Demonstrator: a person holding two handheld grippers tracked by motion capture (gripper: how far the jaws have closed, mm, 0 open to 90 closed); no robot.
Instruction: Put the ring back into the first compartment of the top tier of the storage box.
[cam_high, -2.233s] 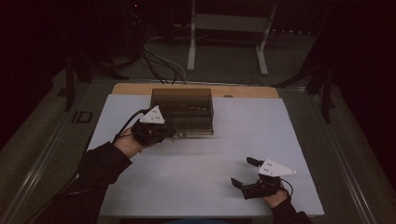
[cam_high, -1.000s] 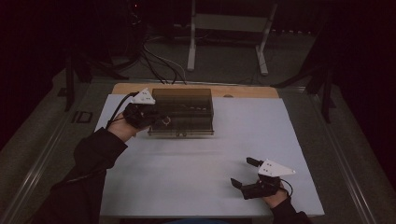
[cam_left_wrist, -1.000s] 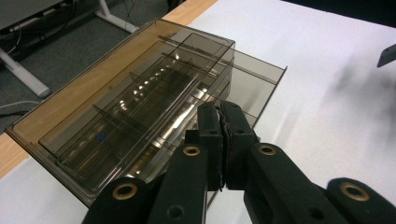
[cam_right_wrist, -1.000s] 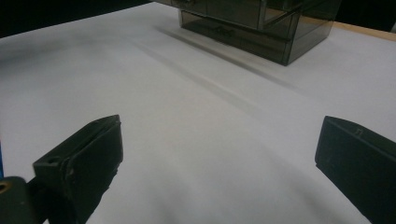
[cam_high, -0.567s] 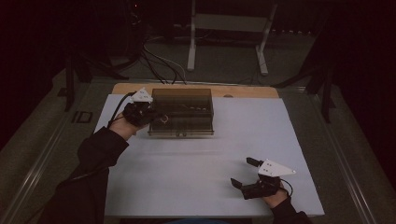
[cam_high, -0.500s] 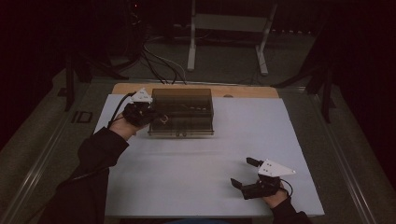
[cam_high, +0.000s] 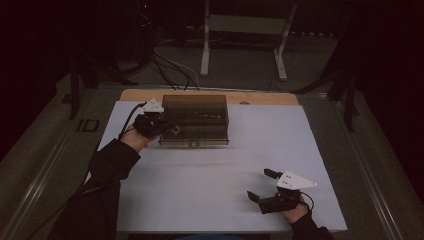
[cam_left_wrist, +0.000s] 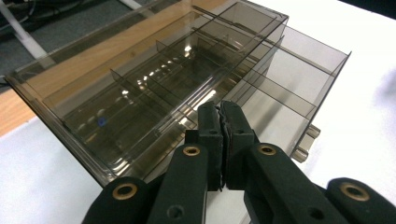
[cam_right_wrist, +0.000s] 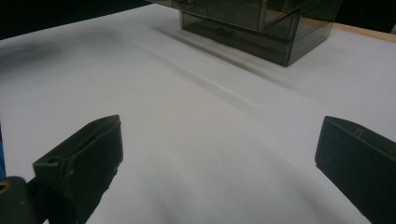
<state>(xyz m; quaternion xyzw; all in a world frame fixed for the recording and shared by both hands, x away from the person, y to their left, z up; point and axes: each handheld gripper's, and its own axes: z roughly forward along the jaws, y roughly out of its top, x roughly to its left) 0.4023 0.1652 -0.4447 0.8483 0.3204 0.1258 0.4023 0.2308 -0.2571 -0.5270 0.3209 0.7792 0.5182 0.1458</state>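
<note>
A smoky see-through drawer box (cam_high: 195, 119) stands at the back of the white table cover, left of centre. My left gripper (cam_high: 159, 125) sits against the box's left end. In the left gripper view its jaws (cam_left_wrist: 219, 112) are shut, with nothing visible between them, and their tips lie over the box's top edge (cam_left_wrist: 140, 121). A lower drawer (cam_left_wrist: 303, 93) sticks out a little, its handle (cam_left_wrist: 306, 140) showing. My right gripper (cam_high: 261, 185) rests near the front right of the table with its jaws wide open and empty (cam_right_wrist: 219, 130). From there the box (cam_right_wrist: 261, 23) is far off.
The white cover (cam_high: 210, 175) lies over a wooden tabletop whose strip (cam_high: 250, 97) shows behind the box. Cables (cam_high: 170, 70) and a metal stand (cam_high: 240, 45) are on the floor beyond the table. A cable (cam_high: 127, 117) trails from my left gripper.
My left gripper has moved from the box's front left corner up and back to its left end, and has stayed there for the last second. The right gripper has not moved.
</note>
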